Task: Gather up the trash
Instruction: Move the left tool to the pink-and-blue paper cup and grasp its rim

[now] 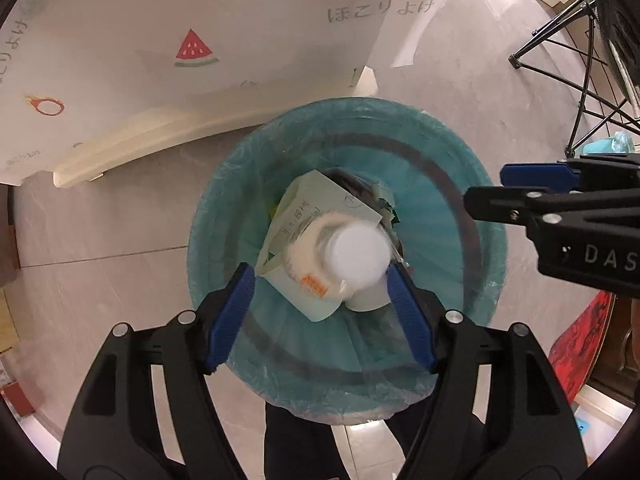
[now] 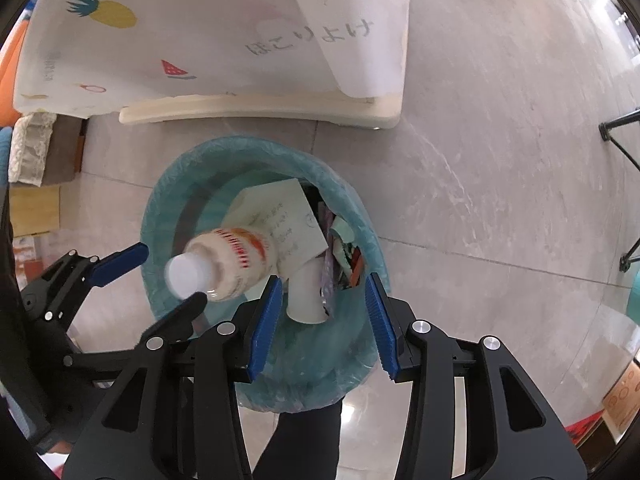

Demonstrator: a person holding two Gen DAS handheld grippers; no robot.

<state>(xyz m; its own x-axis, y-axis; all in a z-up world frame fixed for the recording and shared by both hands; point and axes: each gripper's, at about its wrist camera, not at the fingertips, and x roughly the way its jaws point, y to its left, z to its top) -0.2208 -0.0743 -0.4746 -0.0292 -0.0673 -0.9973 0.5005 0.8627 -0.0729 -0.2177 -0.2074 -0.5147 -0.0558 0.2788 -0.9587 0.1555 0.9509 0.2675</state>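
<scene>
A bin lined with a teal bag (image 1: 440, 152) stands on the floor below both grippers; it also shows in the right wrist view (image 2: 180, 168). Inside lie a pale green carton (image 1: 320, 200), a white cup (image 2: 306, 300) and wrappers (image 2: 344, 256). A white-capped plastic bottle (image 1: 356, 256) is blurred, in the air over the bin mouth, between the open fingers of my left gripper (image 1: 320, 312), untouched by the pads. The bottle (image 2: 228, 260) is also in the right wrist view. My right gripper (image 2: 324, 320) is open and empty over the bin.
A white fruit-print cover (image 1: 192, 48) hangs over a cream base (image 1: 160, 136) behind the bin. A black metal stand (image 1: 580, 80) is at the right. A red patterned object (image 1: 576, 344) lies right of the bin. The floor is grey tile.
</scene>
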